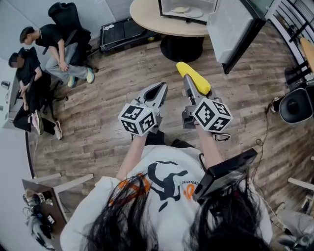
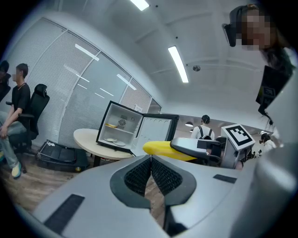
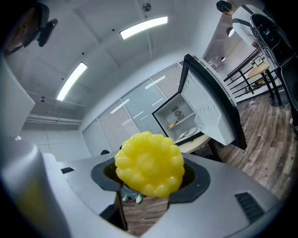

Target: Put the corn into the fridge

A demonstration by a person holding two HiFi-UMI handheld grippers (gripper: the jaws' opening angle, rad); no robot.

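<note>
Head view: right gripper grips the corn mid-carry, left gripper clenched empty; next comes a reach into the open fridge

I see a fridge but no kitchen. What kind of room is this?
Probably an office or lab, not a home: the small fridge stands open on a round table, people sit in office chairs, and blinds line the wall.
</note>
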